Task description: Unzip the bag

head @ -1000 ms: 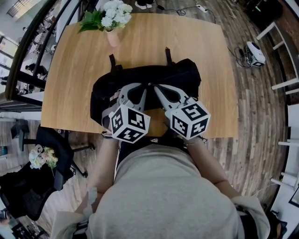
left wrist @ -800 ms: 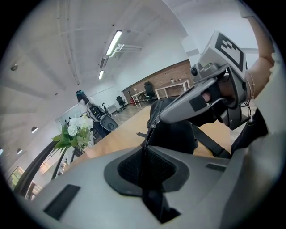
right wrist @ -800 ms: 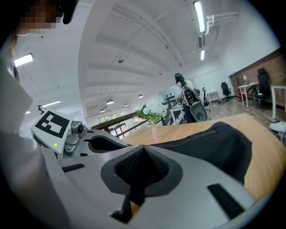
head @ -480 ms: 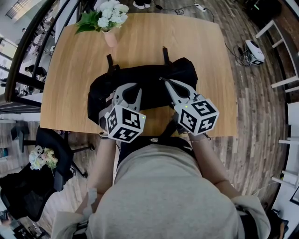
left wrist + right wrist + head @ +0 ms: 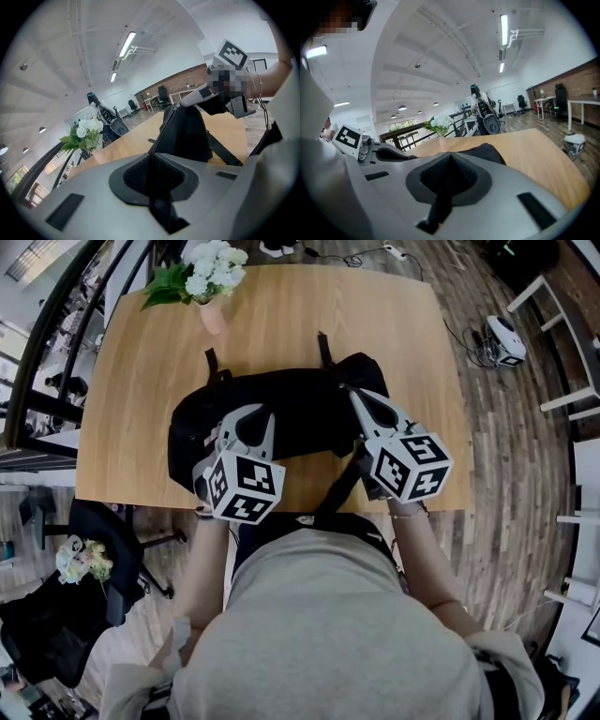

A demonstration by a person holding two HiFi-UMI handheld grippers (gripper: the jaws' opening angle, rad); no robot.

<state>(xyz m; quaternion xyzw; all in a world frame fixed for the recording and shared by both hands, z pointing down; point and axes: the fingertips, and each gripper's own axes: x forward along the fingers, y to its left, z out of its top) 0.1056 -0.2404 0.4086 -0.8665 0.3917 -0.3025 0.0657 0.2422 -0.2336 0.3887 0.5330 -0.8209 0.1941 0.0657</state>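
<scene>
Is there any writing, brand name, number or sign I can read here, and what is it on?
No readable words or numbers anywhere.
Marker cubes: black-and-white square patterns only, no text.
Black bag: no label or logo shows.
Room behind: any print there is too small to read.

Wooden table (image 5: 309, 320), rounded corners, surface sound. Black bag (image 5: 309, 418) lies across its middle, toward the 6 o'clock edge. A strap (image 5: 342, 486) runs off that edge at 5 o'clock. Pink vase (image 5: 213, 317) of white flowers (image 5: 208, 263) stands at 11 o'clock, well apart from the bag.
</scene>
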